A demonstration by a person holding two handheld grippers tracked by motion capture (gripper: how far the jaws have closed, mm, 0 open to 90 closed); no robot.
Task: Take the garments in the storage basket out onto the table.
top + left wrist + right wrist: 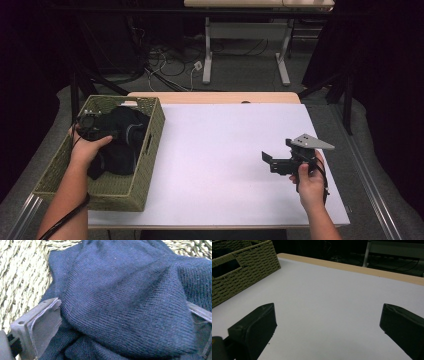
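- The sweater (120, 305) is dark navy with a fine knit rib.
- The basket (150, 150) is olive-green woven wicker.
- The desk (225, 150) is white, edged in pale wood.

High view: white table (230, 150) evenly lit from above, mild glare, room around it nearly black. Soft shadow under the right gripper (268, 159). Left gripper view: bright, knit cloth (125, 302) sharp, jaws slightly soft. Right gripper view: dim, grainy, near jaws blurred, background dark.
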